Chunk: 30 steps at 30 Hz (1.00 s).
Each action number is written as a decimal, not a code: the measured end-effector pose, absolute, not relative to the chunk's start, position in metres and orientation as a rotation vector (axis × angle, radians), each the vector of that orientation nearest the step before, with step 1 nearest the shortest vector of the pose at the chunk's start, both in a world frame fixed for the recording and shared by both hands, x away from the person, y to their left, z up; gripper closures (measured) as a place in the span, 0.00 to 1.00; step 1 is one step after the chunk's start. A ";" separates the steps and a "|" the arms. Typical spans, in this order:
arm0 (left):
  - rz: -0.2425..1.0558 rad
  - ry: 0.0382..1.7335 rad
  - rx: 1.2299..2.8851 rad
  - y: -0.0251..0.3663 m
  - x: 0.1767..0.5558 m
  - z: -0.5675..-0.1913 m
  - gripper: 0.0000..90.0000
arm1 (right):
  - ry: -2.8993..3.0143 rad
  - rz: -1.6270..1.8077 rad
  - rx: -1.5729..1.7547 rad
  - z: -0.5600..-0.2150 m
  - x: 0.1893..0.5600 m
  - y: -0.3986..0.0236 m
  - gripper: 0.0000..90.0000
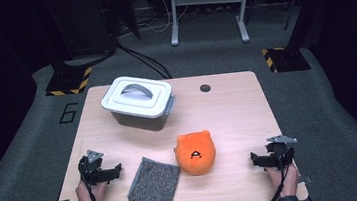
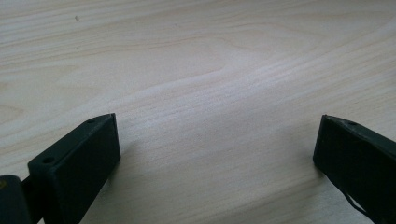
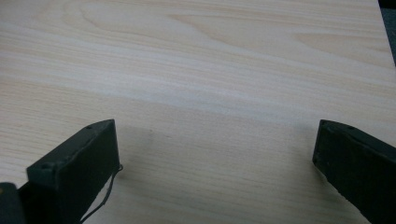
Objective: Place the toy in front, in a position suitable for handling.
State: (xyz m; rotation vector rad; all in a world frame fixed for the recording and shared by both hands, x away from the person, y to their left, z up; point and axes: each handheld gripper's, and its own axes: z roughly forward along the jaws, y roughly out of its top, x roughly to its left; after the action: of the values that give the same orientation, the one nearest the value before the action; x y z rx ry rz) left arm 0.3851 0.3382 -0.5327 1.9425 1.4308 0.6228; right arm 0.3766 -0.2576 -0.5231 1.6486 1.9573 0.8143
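While both grippers rest low at the near edge of the light wooden table [image 1: 238, 109], nothing is held in either. The left gripper [image 1: 116, 171] sits at the near left, held by a hand [image 1: 88, 195] that enters from the near edge, its jaws pointing right toward the grey cloth [image 1: 154, 183]. In the left gripper view its two black jaws stand wide apart, with bare wood grain between them. The right gripper [image 1: 254, 160] sits at the near right, held by the other hand [image 1: 288, 179], its jaws pointing left toward the orange plush toy [image 1: 195, 152]. In the right gripper view its jaws are likewise spread wide over bare table, and a thin black cable [image 3: 105, 198] hangs beside the left-hand jaw.

Between the two grippers lie the nearest things. The grey cloth, a rough-textured rectangle, lies flat just right of the left gripper, apart from it, one corner close to the table's near edge. The orange plush toy, round with two small ears and a dark mark on its face, lies just right of the cloth's far corner and well apart from the right gripper.

Farther back, at the far left of the table, stands a grey storage box [image 1: 139, 103] with a white lid [image 1: 154, 100] shut on it, the lid's grey handle [image 1: 134, 90] folded flat. A small dark round hole [image 1: 205, 88] marks the table's far edge.
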 end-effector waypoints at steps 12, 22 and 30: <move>0.623 1.430 1.943 0.338 0.385 -0.533 0.00 | 2.002 0.855 1.605 -0.498 0.367 -0.235 0.00; 0.623 1.430 1.940 0.338 0.385 -0.533 0.00 | 2.046 0.930 1.561 -0.476 0.365 -0.209 0.01; 0.624 1.429 1.941 0.338 0.385 -0.533 0.00 | 2.092 0.990 1.494 -0.462 0.366 -0.187 0.01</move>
State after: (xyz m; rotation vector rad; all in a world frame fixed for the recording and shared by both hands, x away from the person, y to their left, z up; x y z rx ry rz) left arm 0.3852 0.3382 -0.5329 1.9408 1.4290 0.6241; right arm 0.3660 -0.1871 -0.4618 1.4935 2.0919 0.9901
